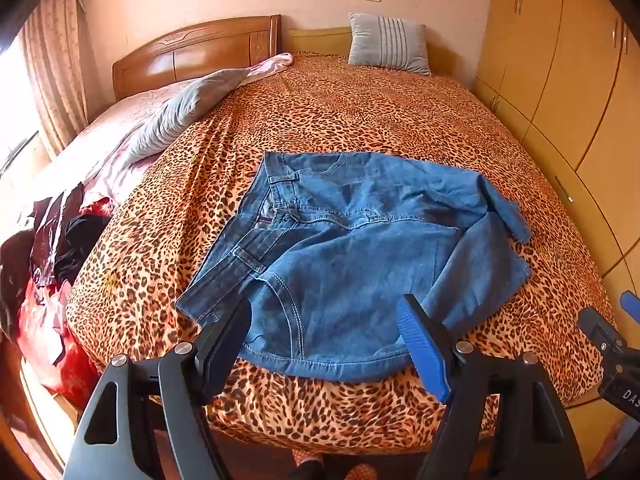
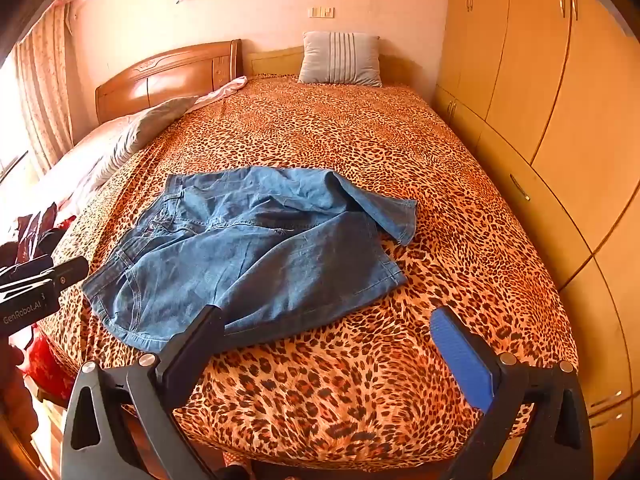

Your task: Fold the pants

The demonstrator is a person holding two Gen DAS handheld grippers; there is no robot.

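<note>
Blue denim pants (image 1: 344, 248) lie in a folded bundle near the foot of the leopard-print bed (image 1: 360, 120), waistband to the left, one leg end flipped up at the right. My left gripper (image 1: 326, 312) hovers open just above their near edge, nothing between its fingers. In the right wrist view the pants (image 2: 248, 256) lie left of centre. My right gripper (image 2: 326, 320) stands wide open over bare bedspread (image 2: 440, 184) to the right of the pants' near edge, its left finger (image 2: 200, 340) overlapping the denim in the picture. Neither gripper holds anything.
A striped grey pillow (image 1: 388, 42) leans at the headboard. Pink bedding and a grey pillow (image 1: 188, 108) cover the left side. Dark and red clothes (image 1: 48, 264) are piled at the bed's left edge. Wooden wardrobes (image 2: 560, 120) line the right side. A person's feet (image 1: 320, 466) show below.
</note>
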